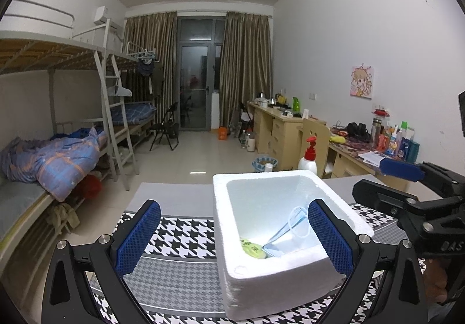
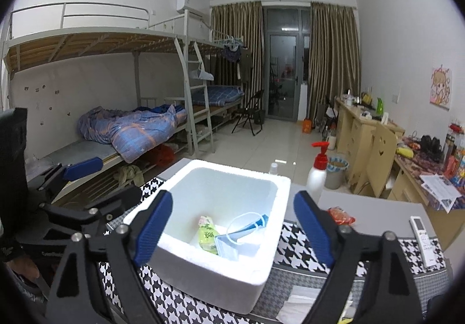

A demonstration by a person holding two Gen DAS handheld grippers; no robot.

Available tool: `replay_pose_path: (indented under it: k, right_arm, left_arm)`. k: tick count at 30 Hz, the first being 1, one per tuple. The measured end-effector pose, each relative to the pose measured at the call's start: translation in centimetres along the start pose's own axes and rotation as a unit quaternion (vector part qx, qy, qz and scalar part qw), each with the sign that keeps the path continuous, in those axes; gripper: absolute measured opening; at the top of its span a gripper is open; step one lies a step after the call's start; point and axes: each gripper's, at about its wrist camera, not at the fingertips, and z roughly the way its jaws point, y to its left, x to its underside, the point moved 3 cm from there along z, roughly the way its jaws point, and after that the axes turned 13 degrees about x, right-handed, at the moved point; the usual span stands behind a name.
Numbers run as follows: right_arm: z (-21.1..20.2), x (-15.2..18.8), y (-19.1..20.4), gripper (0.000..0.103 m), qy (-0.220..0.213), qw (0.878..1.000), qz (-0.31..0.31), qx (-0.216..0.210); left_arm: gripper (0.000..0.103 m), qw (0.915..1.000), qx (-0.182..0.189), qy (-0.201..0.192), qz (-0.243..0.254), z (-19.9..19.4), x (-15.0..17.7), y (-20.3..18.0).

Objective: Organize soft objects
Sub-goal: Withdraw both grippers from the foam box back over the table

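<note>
A white foam box [image 1: 279, 274] stands on a houndstooth cloth [image 1: 180, 236]. Inside it lie a blue face mask [image 1: 290, 232] with white loops and a green packet [image 1: 252, 248]. My left gripper [image 1: 234, 205] is open, its blue pads astride the box's near left corner and touching nothing. In the right wrist view the box [image 2: 221, 274] sits below my right gripper [image 2: 232, 196], which is open wide with no object held; the mask [image 2: 242, 232] and packet [image 2: 207, 234] lie under it. A red snack packet [image 2: 341, 215] lies on the grey table right of the box.
A white pump bottle with a red top [image 2: 318, 173] stands behind the box. A white remote [image 2: 421, 236] lies at the right on the cloth, and a white tissue [image 2: 299, 303] near the front edge. Bunk beds line the left wall, desks the right.
</note>
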Motion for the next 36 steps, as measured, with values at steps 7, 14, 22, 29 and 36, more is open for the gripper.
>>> replay_pose_path:
  k: [7, 14, 22, 29, 36]
  right_arm:
    - [-1.5, 0.2, -1.0, 0.095, -0.02, 1.0, 0.004, 0.007]
    - [-2.6, 0.3, -1.6, 0.095, -0.03, 0.999, 0.013, 0.013]
    - [-4.0, 0.4, -2.5, 0.095, -0.044, 0.999, 0.018, 0.025]
    - [-4.8, 0.9, -3.5, 0.095, -0.051, 0.998, 0.024, 0.033]
    - [-5.5, 1.2, -4.1, 0.095, -0.054, 0.997, 0.03, 0.045]
  left_arm:
    - [0.102, 0.9999, 0.002, -0.009, 0.01, -1.0, -0.4, -1.5]
    - [0.102, 0.9998, 0.004, -0.015, 0.015, -1.9, -0.4, -2.6]
    - [0.102, 0.9993, 0.013, -0.023, 0.024, -2.6, -0.7, -3.9]
    - [0.102, 0.9989, 0.021, -0.027, 0.03, -3.0, -0.7, -4.7]
    - [0.102, 0.9986, 0.03, -0.028, 0.035, -3.2, -0.5, -5.5]
